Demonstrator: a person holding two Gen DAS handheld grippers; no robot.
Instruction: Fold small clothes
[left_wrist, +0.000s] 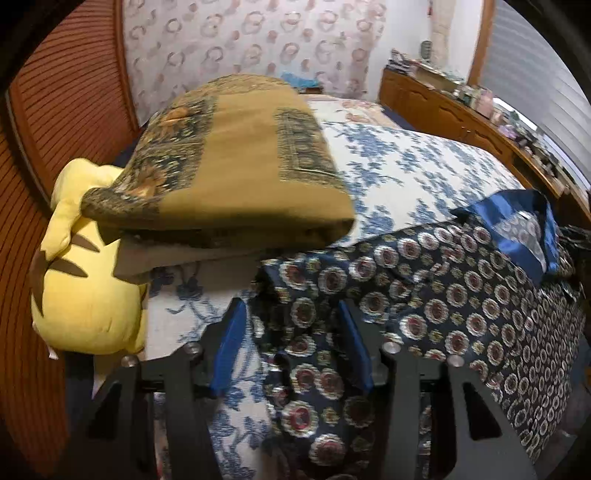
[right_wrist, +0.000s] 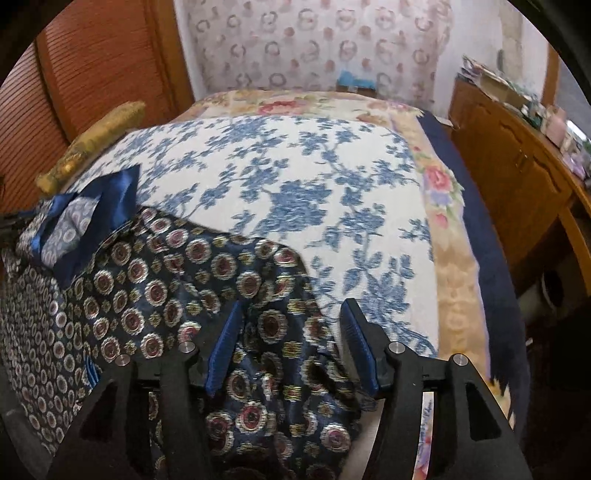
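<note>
Between both pairs of blue fingers (left_wrist: 236, 343) bunches the patterned navy garment (right_wrist: 155, 280) on the bed (right_wrist: 303, 177); left gripper (left_wrist: 291, 347) and right gripper (right_wrist: 295, 343) stand apart, neither clearly clamping.

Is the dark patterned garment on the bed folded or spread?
Mostly spread: the garment lies open across the bedcover, wrinkled near both grippers.

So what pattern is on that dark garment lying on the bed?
Navy garment with round red-and-silver medallions and solid blue trim; clearest in the right wrist view.
</note>
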